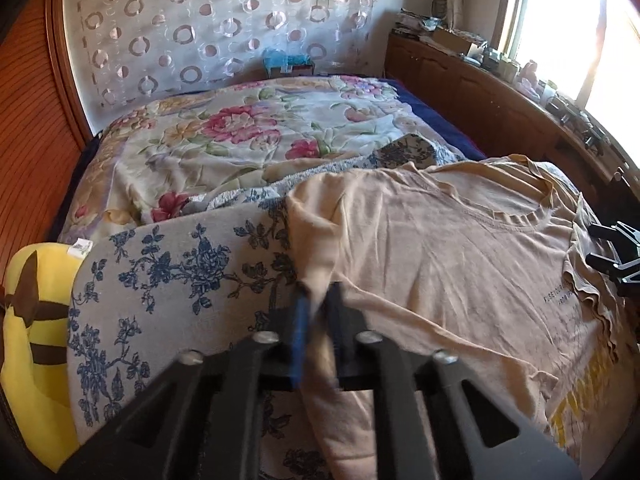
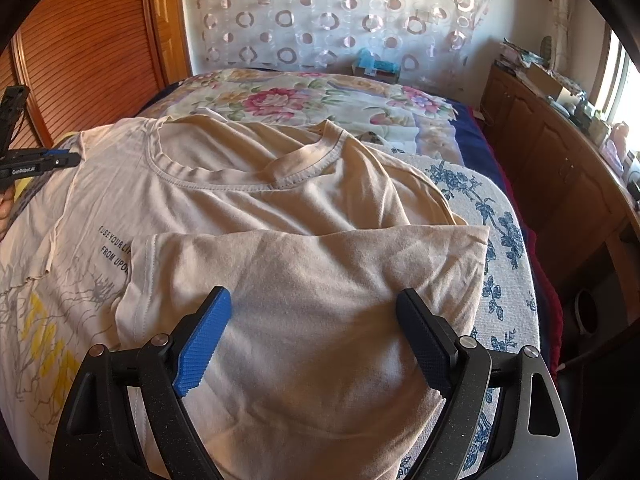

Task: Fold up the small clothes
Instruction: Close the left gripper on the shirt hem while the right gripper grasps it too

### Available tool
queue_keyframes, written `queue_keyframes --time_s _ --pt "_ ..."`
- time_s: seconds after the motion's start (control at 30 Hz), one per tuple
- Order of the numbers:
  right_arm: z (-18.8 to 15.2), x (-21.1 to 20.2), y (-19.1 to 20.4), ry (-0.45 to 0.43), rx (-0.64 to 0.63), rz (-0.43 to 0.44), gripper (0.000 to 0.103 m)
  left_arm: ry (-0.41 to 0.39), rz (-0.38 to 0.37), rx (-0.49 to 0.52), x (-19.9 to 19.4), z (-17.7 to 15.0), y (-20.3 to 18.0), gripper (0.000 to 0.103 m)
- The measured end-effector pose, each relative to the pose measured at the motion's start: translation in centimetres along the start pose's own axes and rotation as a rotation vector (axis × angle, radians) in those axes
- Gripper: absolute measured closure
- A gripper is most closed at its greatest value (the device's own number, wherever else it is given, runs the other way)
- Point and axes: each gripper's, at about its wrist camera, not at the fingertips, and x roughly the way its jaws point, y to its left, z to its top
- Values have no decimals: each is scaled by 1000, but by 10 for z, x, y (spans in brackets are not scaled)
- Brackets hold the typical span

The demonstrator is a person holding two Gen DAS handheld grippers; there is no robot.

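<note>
a bed under a flowered quilt fills the room, with a blue-print cover spread over its near end and a circle-patterned curtain hanging behind it. a wooden cabinet crowded with small items runs along the window side, and a slatted wooden door stands on the other side.

your beige shirt lies face up on the blue-print cover, collar toward the curtain, dark lettering and a yellow print showing on its chest. one side of it is folded in over the body, the sleeve lying flat across the front. the opposite edge is bunched into a raised ridge.

a yellow plush toy with brown stripes sits at the bed's edge, just beside the cover.

your left gripper is clamped on that bunched edge of the shirt, the blue and black fingers drawn close with cloth pinched between them. in the right wrist view it shows at the far edge of the shirt.

your right gripper has its fingers spread wide apart over the folded sleeve, holding nothing; the pictures do not show whether the tips touch the cloth.
</note>
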Motion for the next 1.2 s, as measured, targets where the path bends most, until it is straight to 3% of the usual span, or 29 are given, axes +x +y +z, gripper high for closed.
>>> queue_keyframes --time_s 0.13,0.3,0.57,0.87,0.93,1.03,1.07,1.1,1.17,1.2 --pt "0 0 0 -2 2 -6 17 -40 27 -12 -9 3 4 102" --pt "0 -10 -12 -17 18 7 23 -36 29 -18 -9 4 10 102" --pt "17 -7 -60 -11 56 -70 32 -26 27 -28 -4 1 12 102" --pt "12 9 -92 20 113 -64 35 -9 44 -28 6 -1 10 98" --pt "13 8 -90 14 104 -58 40 -6 38 -41 7 0 12 94" --pt "17 8 -86 8 80 -28 60 -1 13 -66 11 3 15 92" --pt "18 9 -84 9 71 -20 72 -3 15 -59 11 4 14 93" --pt "22 10 -81 10 57 -5 85 -6 17 -44 11 4 12 97" --pt "27 12 -73 10 17 14 98 -27 -8 -37 7 6 9 102" --pt "29 12 -68 9 -4 9 99 -38 -4 -37 2 7 6 102"
